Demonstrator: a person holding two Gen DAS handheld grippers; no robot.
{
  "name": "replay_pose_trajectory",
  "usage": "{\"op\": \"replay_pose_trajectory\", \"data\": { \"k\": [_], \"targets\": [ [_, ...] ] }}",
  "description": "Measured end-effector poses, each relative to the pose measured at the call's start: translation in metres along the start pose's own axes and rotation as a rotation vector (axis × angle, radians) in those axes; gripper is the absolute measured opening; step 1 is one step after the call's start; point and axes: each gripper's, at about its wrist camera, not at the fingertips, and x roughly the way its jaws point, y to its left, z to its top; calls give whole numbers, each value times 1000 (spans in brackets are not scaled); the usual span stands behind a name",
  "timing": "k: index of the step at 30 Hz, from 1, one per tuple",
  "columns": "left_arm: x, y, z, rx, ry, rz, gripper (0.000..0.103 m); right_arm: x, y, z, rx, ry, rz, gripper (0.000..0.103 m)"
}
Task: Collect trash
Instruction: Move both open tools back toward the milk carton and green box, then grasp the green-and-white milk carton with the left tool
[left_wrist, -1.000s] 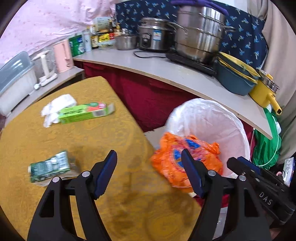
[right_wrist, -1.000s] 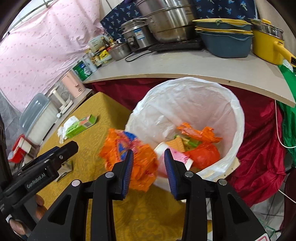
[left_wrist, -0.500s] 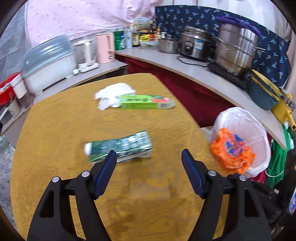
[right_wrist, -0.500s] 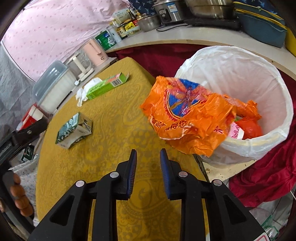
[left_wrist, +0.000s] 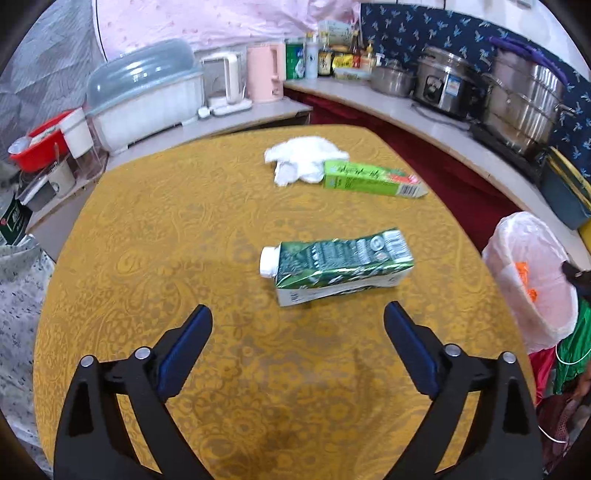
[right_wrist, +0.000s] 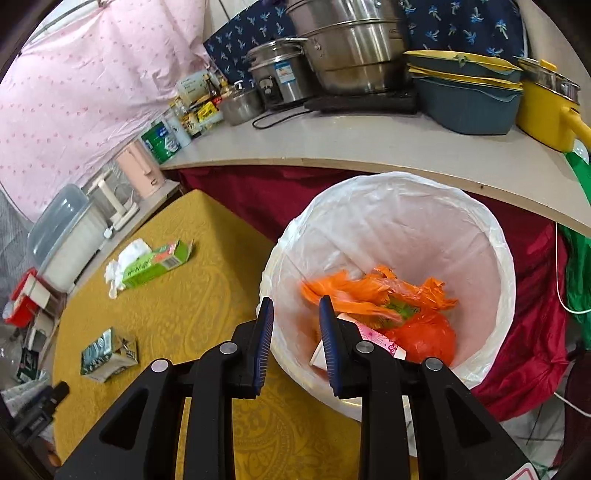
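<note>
Round table (left_wrist: 155, 229) under ochre patterned cloth, landmark for all places below. Beyond its far edge, curved pale counter (right_wrist: 369, 144) crowded with steel stockpot (right_wrist: 347, 55), rice cooker (left_wrist: 441, 88), stacked blue-and-yellow basins (right_wrist: 469, 99), pink kettle (left_wrist: 264, 72) and domed grey-lidded dish box (left_wrist: 144, 99). Off the table's right edge, round bin lined with white plastic bag (right_wrist: 495, 280), holding crumpled orange plastic bag (right_wrist: 373, 291) among red and pink scraps; bin rim just beside the table edge.

On the table, near centre: crushed green foil-printed drink carton (left_wrist: 340, 264), lying on its side, white screw cap pointing left, dented along its length. Farther back: flat light-green cardboard box (left_wrist: 373, 181), lying flat, touching crumpled white tissue (left_wrist: 303, 158) at its left end.

Left gripper (left_wrist: 297, 328) over the table's near side, short of the carton, jaws just spread wide, nothing between. Right gripper (right_wrist: 295, 321) over the bin's near rim, jaws lately drawn in to a narrow gap, parted, gripping nothing.
</note>
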Motion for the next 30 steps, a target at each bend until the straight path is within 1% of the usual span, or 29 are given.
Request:
{"op": "replay_pose_trajectory", "data": {
  "k": [2, 5, 9, 13, 16, 18, 22, 25, 27, 30],
  "targets": [
    [8, 3, 0, 5, 9, 0, 90, -3, 3, 2, 1, -1, 16, 24],
    [22, 7, 1, 14, 27, 5, 90, -4, 19, 1, -26, 10, 43, 24],
    [33, 20, 1, -29, 49, -5, 90, 10, 60, -5, -99, 50, 85, 24],
    [50, 27, 2, -19, 63, 40, 90, 32, 104, -15, -166, 102, 138, 24],
    [63, 39, 6, -42, 84, 62, 90, 51, 140, -21, -221, 136, 175, 24],
    [70, 48, 11, -61, 88, 78, 90, 62, 161, -24, -251, 153, 192, 24],
    [89, 67, 33, -108, 83, 94, 90, 82, 193, -26, -291, 178, 218, 24],
    [101, 70, 49, -115, 73, 103, 90, 99, 212, -28, -310, 195, 232, 24],
    [104, 70, 57, -124, 77, 93, 90, 110, 220, -31, -319, 216, 229, 24],
    [90, 73, 58, -162, 73, 31, 90, 116, 224, -38, -332, 239, 232, 24]
  ]
}}
